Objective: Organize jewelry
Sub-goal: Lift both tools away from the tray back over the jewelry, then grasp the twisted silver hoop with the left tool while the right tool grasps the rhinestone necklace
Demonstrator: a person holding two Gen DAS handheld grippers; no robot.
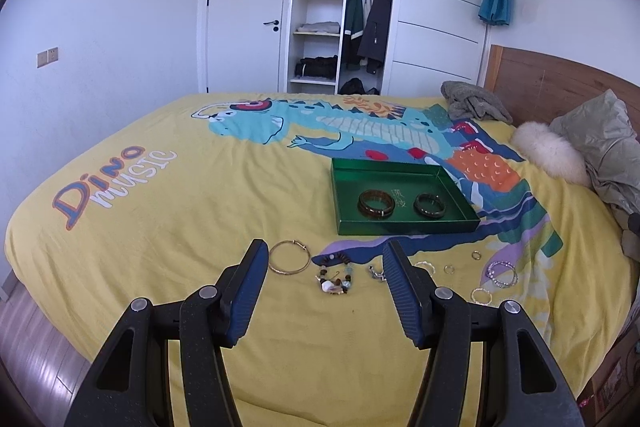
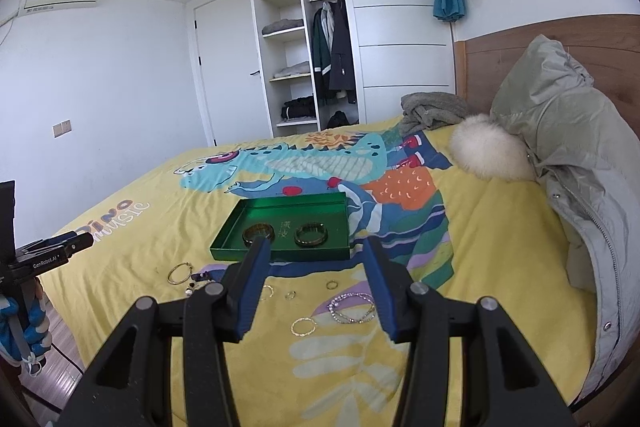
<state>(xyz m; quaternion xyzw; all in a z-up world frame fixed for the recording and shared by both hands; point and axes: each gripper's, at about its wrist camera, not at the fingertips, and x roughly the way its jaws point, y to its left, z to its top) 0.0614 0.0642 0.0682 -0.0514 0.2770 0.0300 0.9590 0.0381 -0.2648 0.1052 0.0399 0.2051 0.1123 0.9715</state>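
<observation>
A green tray (image 1: 404, 225) (image 2: 280, 254) lies on the yellow bedspread with two dark bangles in it: a brown one (image 1: 376, 203) (image 2: 259, 233) and a dark green one (image 1: 429, 205) (image 2: 311, 234). Loose jewelry lies in front of the tray: a gold bangle (image 1: 289, 257) (image 2: 179, 272), a beaded bracelet (image 1: 334, 273), a sparkly bracelet (image 1: 502, 273) (image 2: 352, 308) and small rings (image 2: 303, 326). My left gripper (image 1: 324, 253) hangs open above the beads, holding nothing. My right gripper (image 2: 316, 247) is open and empty over the rings.
A grey-green jacket (image 2: 568, 163) with a white fur trim (image 2: 488, 147) and a grey cloth (image 1: 474, 103) lie by the wooden headboard. The left gripper's body (image 2: 52, 253) shows at the left edge of the right wrist view. An open wardrobe stands behind the bed.
</observation>
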